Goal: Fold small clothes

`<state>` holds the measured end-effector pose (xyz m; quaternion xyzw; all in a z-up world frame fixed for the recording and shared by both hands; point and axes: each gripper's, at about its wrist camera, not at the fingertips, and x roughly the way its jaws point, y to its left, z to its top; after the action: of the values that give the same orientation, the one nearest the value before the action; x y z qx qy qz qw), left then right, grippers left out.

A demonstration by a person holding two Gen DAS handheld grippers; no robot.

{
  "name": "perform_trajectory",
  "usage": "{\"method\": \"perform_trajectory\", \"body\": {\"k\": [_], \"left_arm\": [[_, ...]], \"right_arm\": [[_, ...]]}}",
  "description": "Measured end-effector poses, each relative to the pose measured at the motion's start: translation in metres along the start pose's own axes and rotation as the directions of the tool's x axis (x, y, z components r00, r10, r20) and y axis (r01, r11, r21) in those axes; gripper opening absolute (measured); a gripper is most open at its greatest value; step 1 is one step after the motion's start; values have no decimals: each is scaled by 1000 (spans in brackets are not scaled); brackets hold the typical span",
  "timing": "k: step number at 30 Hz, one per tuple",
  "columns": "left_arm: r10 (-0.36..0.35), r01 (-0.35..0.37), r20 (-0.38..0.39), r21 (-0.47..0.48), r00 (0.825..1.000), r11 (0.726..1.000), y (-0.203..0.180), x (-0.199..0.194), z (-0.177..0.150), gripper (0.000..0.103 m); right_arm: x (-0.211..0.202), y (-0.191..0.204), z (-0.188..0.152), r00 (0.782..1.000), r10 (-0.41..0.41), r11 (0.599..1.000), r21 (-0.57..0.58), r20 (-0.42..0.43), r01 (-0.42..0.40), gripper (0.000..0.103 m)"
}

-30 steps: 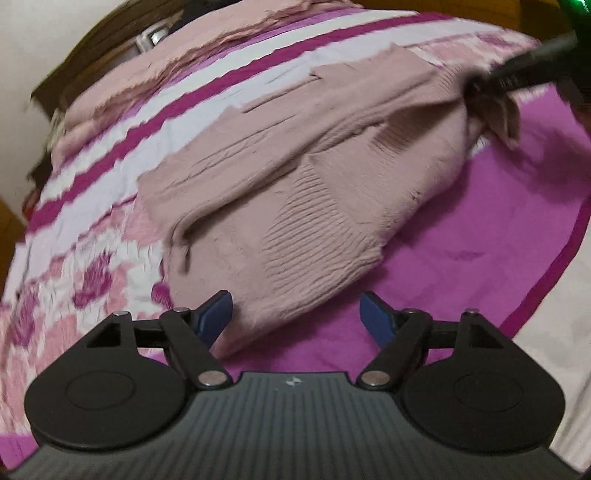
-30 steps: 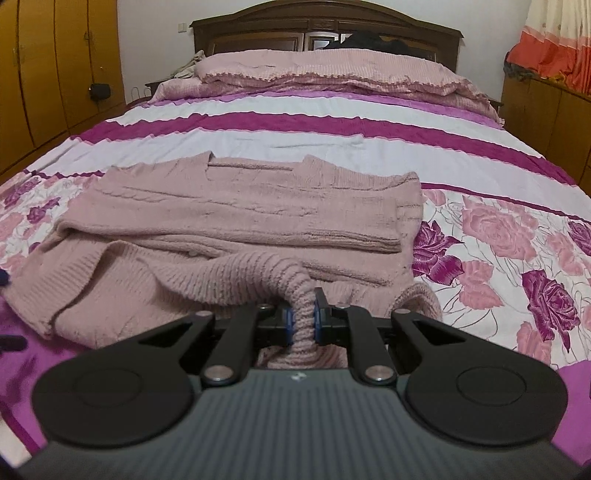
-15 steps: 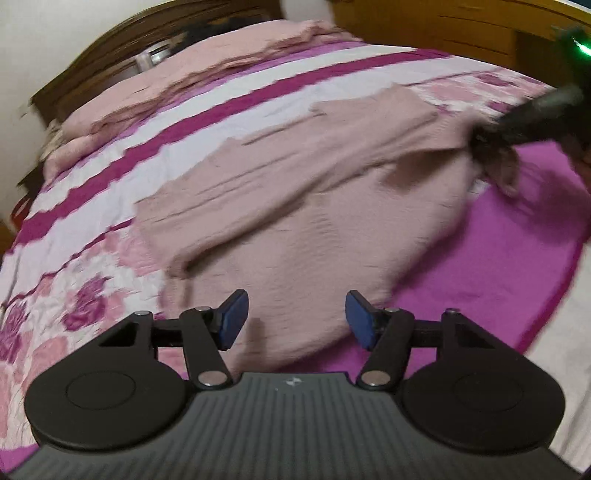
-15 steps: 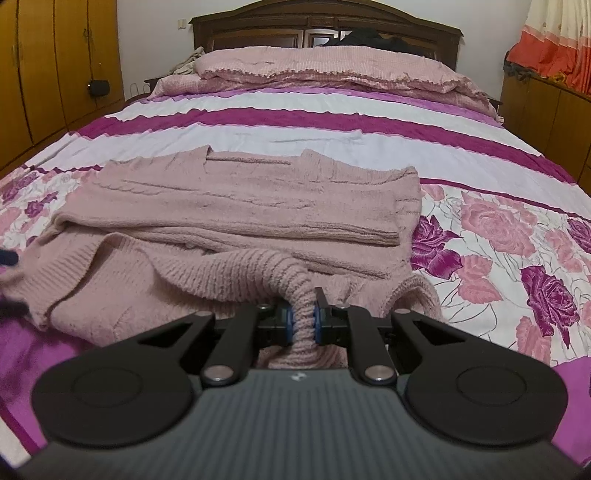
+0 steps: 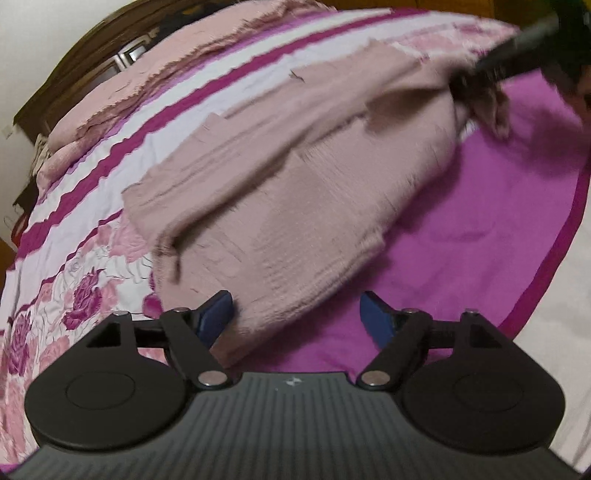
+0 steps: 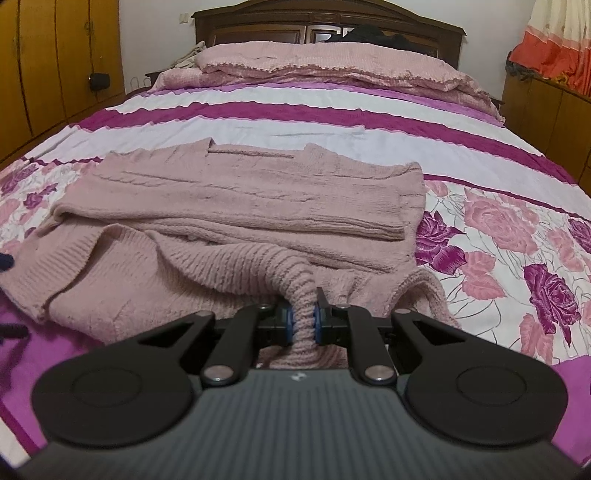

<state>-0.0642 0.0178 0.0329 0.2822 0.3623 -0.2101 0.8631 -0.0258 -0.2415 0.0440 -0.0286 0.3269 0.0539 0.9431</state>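
- The right gripper (image 6: 302,320) is clamped tight on a bunched ribbed edge of the pink knit sweater (image 6: 236,221), the blue pads squeezing the fabric from both sides; it points downward toward the bed.
- The left gripper (image 5: 297,314) points more steeply down over the sweater's near corner. Its jaws have just been opening and now stand wide. The left blue fingertip (image 5: 216,314) is at the sweater's ribbed hem (image 5: 295,291), the right one over bare magenta cover; the pads press on nothing.
- The sweater lies partly folded on the bedspread (image 6: 332,122), one sleeve laid across the body. In the left wrist view the right gripper appears as a dark shape (image 5: 517,55) at the upper right, lifting a corner of the knit.
- Around the sweater there is open cover: white and magenta stripes toward the pillows (image 6: 325,66), a rose print (image 6: 517,251) to the right, plain magenta (image 5: 498,206) at the near edge.
- The magenta border (image 5: 546,236) marks the cover's edge close to the left gripper; beyond it a pale surface begins.
- A wooden headboard (image 6: 332,26) closes the far end, wardrobes (image 6: 55,55) stand on the left, a cabinet (image 6: 546,107) under a curtain (image 6: 554,48) on the right.
- The left wrist view is smeared by motion, so the knit's texture and hem line are hard to read. Whether the left fingertip actually touches the hem cannot be told.
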Motion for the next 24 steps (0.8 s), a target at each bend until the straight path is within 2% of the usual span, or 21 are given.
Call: {"method": "perform_trajectory", "body": {"k": [2, 4, 10, 14, 16, 20, 24], "left_arm": [[33, -33, 15, 29, 999, 999, -4, 4, 1, 82], [59, -60, 41, 18, 997, 998, -3, 3, 3, 82], [43, -31, 91, -129, 995, 991, 31, -3, 9, 82], [68, -52, 75, -205, 995, 977, 48, 5, 8, 82], [41, -25, 65, -236, 997, 972, 54, 11, 8, 82], [-20, 33, 67, -195, 998, 980, 39, 13, 6, 82], [14, -4, 83, -111, 996, 994, 14, 15, 4, 81]], "right_arm": [[0, 0, -1, 1000, 0, 1000, -1, -1, 0, 13], [-1, -1, -1, 1000, 1, 1000, 2, -2, -1, 13], [0, -2, -2, 1000, 0, 1000, 2, -3, 0, 13], [1, -2, -3, 1000, -1, 1000, 1, -6, 1, 13], [1, -2, -3, 1000, -1, 1000, -1, -8, 1, 13], [2, -2, -3, 1000, -1, 1000, 1, -11, 1, 13], [4, 0, -3, 1000, -1, 1000, -2, -15, 1, 13]]}}
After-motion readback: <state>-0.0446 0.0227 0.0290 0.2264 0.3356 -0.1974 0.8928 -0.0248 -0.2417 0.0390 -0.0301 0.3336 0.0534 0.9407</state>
